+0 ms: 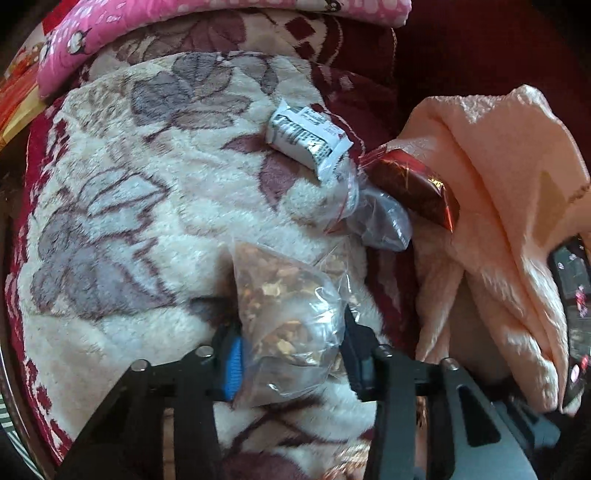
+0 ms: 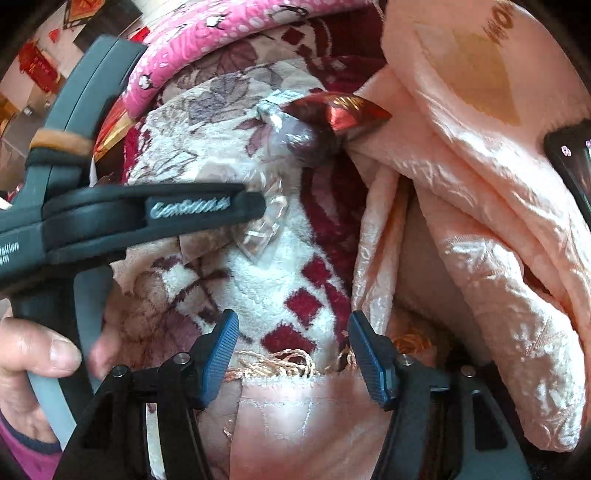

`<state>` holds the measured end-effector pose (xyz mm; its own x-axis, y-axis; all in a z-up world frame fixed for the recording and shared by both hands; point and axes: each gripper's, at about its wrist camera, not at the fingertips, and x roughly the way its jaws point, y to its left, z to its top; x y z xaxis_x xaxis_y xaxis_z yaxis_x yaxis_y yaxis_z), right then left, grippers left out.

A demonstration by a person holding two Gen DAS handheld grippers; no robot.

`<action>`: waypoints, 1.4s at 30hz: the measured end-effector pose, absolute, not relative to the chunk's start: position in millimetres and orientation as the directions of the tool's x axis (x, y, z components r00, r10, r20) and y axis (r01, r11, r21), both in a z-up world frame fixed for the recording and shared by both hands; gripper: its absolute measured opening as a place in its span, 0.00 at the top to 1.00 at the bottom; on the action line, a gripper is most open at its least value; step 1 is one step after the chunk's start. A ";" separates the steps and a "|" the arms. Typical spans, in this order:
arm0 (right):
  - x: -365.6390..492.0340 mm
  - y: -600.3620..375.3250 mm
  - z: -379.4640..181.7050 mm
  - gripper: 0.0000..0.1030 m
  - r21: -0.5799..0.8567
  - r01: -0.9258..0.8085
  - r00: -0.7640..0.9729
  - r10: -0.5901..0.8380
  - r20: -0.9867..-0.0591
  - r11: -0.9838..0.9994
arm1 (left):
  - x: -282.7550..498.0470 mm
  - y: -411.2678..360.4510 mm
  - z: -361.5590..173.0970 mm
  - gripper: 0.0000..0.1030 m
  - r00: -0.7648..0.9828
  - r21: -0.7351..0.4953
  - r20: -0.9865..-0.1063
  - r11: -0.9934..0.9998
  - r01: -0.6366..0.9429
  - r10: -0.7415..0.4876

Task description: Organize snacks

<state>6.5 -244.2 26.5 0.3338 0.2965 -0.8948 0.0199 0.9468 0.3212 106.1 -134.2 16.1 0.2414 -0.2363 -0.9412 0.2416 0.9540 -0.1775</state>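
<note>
In the left wrist view, my left gripper (image 1: 291, 354) has its jaws around a clear bag of brown crumbly snack (image 1: 288, 314) lying on the floral blanket (image 1: 129, 192). Beyond it lie a clear grey bag (image 1: 384, 221), a white printed packet (image 1: 306, 138) and a red foil snack (image 1: 410, 184). In the right wrist view, my right gripper (image 2: 293, 350) is open and empty over the blanket (image 2: 280, 273). The left gripper's body (image 2: 147, 214) crosses that view, with the clear bag (image 2: 266, 221) at its tip. The red foil snack (image 2: 343, 110) lies further off.
A peach satin quilt (image 1: 498, 184) is bunched at the right, also in the right wrist view (image 2: 480, 184). A pink patterned pillow (image 1: 147, 22) lies at the far edge. A dark phone (image 1: 572, 295) rests on the quilt.
</note>
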 end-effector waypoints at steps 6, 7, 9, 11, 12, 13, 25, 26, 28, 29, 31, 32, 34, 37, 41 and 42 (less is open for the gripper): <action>22.9 -246.9 53.7 0.36 0.350 0.003 0.408 0.318 -0.856 0.937 | 89.6 -101.1 36.1 0.64 0.293 -0.114 -0.938 0.964 0.241 -0.184; 27.9 -248.5 58.9 0.36 0.349 0.005 0.421 0.315 -0.851 0.937 | 86.2 -93.1 38.4 0.64 0.297 -0.105 -0.939 0.966 0.235 -0.174; 44.1 -253.0 68.9 0.36 0.341 0.003 0.446 0.304 -0.842 0.940 | 81.0 -79.7 41.1 0.64 0.309 -0.086 -0.939 0.971 0.221 -0.153; 65.8 -259.7 76.5 0.36 0.329 0.006 0.466 0.288 -0.836 0.944 | 75.4 -67.4 42.4 0.64 0.316 -0.078 -0.938 0.975 0.209 -0.143; 76.4 -263.1 78.9 0.36 0.325 0.003 0.468 0.286 -0.836 0.946 | 73.8 -63.8 41.8 0.64 0.316 -0.080 -0.938 0.976 0.204 -0.143; 88.5 -265.2 79.9 0.36 0.321 0.001 0.466 0.283 -0.838 0.947 | 71.0 -58.5 41.2 0.64 0.310 -0.087 -0.939 0.976 0.198 -0.146; 163.3 -269.4 39.2 0.37 0.167 -0.125 0.306 0.198 -0.931 0.978 | 75.4 -56.9 27.5 0.62 0.307 -0.089 -0.941 0.978 0.187 -0.145; 164.0 -270.9 34.0 0.39 0.171 -0.120 0.293 0.199 -0.935 0.978 | 75.2 -56.9 27.3 0.62 0.307 -0.089 -0.941 0.978 0.186 -0.144; 163.1 -271.6 28.6 0.46 0.184 -0.126 0.286 0.213 -0.934 0.975 | 75.8 -56.9 26.6 0.62 0.306 -0.089 -0.941 0.978 0.186 -0.144; 161.7 -271.9 28.8 0.53 0.201 -0.124 0.289 0.229 -0.930 0.972 | 76.3 -56.8 26.2 0.61 0.306 -0.090 -0.941 0.979 0.184 -0.144; 159.5 -272.8 30.3 0.64 0.215 -0.115 0.287 0.239 -0.928 0.970 | 77.3 -57.0 25.5 0.61 0.304 -0.092 -0.942 0.979 0.180 -0.145; 157.7 -273.1 32.4 0.67 0.221 -0.110 0.288 0.244 -0.926 0.969 | 77.8 -56.9 25.1 0.61 0.303 -0.093 -0.942 0.979 0.179 -0.145; 150.6 -270.5 38.0 0.67 0.210 -0.114 0.307 0.235 -0.922 0.971 | 78.1 -56.7 25.3 0.61 0.303 -0.096 -0.942 0.980 0.176 -0.146; 136.4 -265.2 46.6 0.68 0.193 -0.122 0.334 0.224 -0.916 0.974 | 76.4 -54.4 27.0 0.62 0.303 -0.105 -0.941 0.980 0.169 -0.153; 106.2 -251.5 60.5 0.68 0.213 -0.152 0.367 0.255 -0.895 0.965 | 71.3 -49.2 31.3 0.63 0.311 -0.102 -0.939 0.982 0.161 -0.149; 98.8 -245.0 62.0 0.68 0.212 -0.168 0.367 0.260 -0.893 0.963 | 69.3 -48.1 32.3 0.63 0.313 -0.099 -0.938 0.982 0.161 -0.146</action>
<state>98.8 -245.0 62.0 0.3669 0.2601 -0.8932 -0.1675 0.9629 0.2116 69.3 -48.1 32.3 0.3134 -0.1458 -0.9384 0.1605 0.9821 -0.0990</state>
